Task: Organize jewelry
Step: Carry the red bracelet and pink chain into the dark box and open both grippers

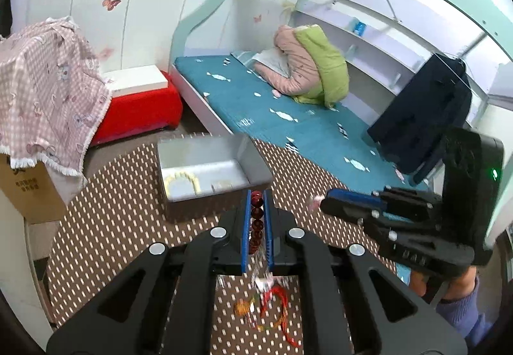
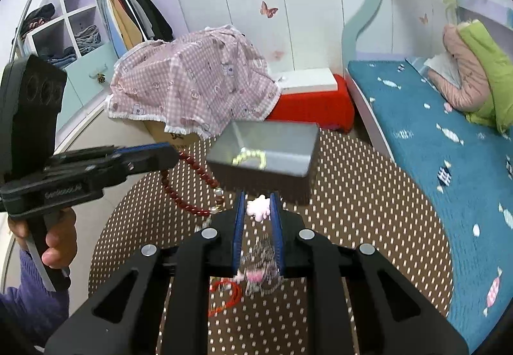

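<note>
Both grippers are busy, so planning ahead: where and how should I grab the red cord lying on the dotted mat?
Probably take the red cord on the bare stretch of its loop, coming straight down from above. It lies flat and thin on the dotted mat, so a side approach would likely slide over it. Keep off the end tangled beside the orange charm, or both may lift together.

Left gripper point(image 1: 257, 194) points down at a slant, jaws nearly closed, pads clamped on a dark red bead string point(image 1: 256, 222). Right gripper point(image 2: 258, 194) tilted down too, jaws pinching a pink-white charm piece point(image 2: 259, 207); purple-sleeved left hand point(image 2: 59, 243) wraps its gripper's handle
</note>
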